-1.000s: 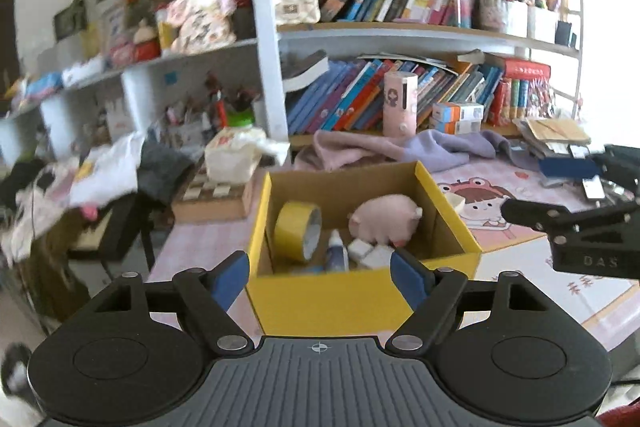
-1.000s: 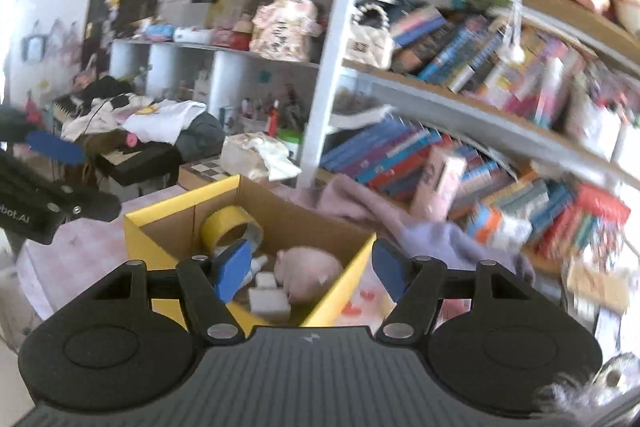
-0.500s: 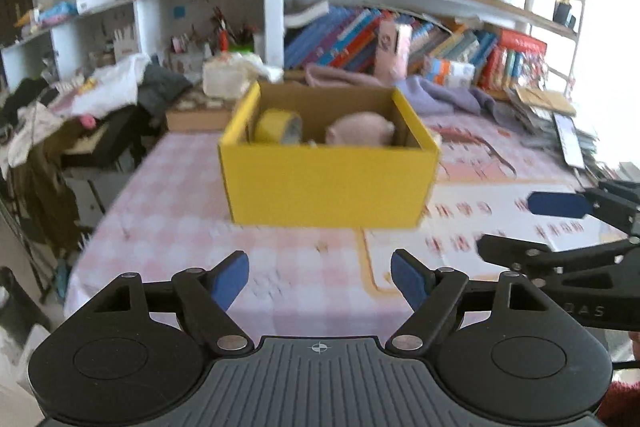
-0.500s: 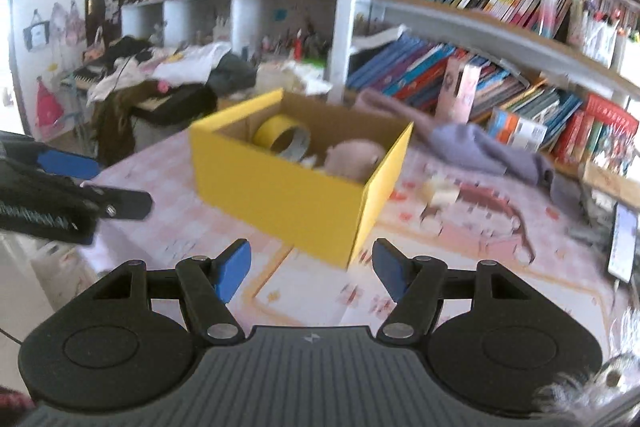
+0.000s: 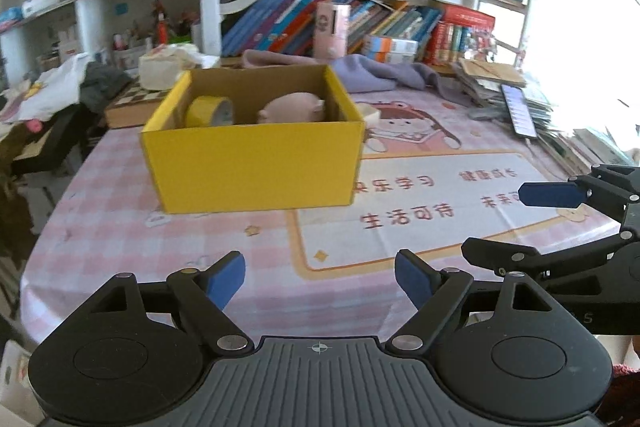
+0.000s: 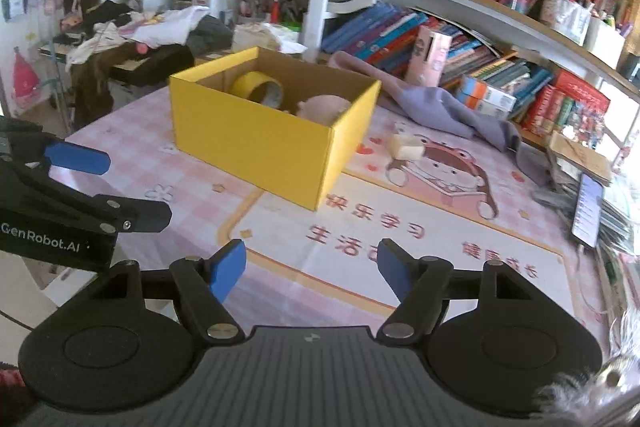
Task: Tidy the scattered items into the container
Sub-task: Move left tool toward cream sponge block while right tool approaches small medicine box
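Both jaws have just been opening and hold nothing — our left gripper (image 5: 320, 277) and right gripper (image 6: 310, 265) hang well short of the yellow box (image 5: 256, 163). We risk overlooking the small pale block (image 6: 406, 149) beside it.

**Pink checked table, 1 box standing, oddments at the far edge**

The table (image 5: 120, 227) wears a pink-and-white checked cloth. A printed mat (image 5: 420, 211) with a cartoon girl and red characters lies flat on it, filling the side toward 3 o'clock. The yellow cardboard box (image 5: 256, 167) stands upright at 12 o'clock, its right corner over the mat's edge. A small cream block (image 6: 406, 149) lies on the mat just beside the box, at 1 o'clock. A lilac cloth (image 5: 384, 77) is crumpled along the far edge. A phone (image 5: 518, 111) rests on stacked papers at 2 o'clock.
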The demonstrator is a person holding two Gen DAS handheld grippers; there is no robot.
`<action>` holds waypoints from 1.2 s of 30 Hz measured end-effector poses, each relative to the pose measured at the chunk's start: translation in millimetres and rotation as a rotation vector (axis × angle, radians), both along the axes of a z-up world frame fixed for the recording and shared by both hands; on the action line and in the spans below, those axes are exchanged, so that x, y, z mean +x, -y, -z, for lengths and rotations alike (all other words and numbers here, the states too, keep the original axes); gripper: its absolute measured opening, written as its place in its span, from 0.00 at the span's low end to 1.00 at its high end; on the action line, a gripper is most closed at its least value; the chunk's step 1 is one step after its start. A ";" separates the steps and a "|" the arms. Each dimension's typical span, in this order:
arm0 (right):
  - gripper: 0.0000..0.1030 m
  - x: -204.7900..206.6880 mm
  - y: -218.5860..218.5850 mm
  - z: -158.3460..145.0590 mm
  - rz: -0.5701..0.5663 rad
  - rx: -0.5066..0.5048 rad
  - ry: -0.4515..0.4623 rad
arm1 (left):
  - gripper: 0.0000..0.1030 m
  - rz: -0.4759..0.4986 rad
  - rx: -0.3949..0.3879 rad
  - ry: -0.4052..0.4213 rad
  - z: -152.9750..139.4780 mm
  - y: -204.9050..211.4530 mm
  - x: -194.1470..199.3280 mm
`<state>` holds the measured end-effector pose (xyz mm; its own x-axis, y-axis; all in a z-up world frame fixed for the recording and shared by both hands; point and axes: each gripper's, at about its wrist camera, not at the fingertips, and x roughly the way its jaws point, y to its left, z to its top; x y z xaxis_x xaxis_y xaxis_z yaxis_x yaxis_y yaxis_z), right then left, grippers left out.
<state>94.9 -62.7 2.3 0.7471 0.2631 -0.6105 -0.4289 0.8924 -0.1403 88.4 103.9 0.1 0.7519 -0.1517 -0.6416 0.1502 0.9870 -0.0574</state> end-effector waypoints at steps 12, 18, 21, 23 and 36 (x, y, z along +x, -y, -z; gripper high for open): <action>0.71 19.6 43.0 5.0 0.132 -0.013 -0.032 | 0.82 0.156 0.027 -0.017 3.5 52.4 25.1; 0.71 34.9 64.8 10.0 0.173 -0.017 -0.043 | 0.82 0.203 0.023 -0.043 11.3 77.5 43.2; 0.71 42.8 79.8 10.6 0.206 -0.012 -0.046 | 0.82 0.255 0.028 -0.052 12.9 95.1 53.2; 0.71 48.8 91.4 11.4 0.234 -0.005 -0.046 | 0.82 0.298 0.039 -0.057 14.6 109.1 59.2; 0.71 108.3 158.7 19.8 0.312 0.011 -0.071 | 0.82 0.361 0.044 -0.073 25.7 175.5 123.2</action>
<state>203.1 -221.4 -17.5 0.7482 0.0350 -0.6626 -0.1429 0.9837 -0.1095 211.7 -71.6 -25.6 0.6071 -0.3698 -0.7033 0.4863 0.8729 -0.0391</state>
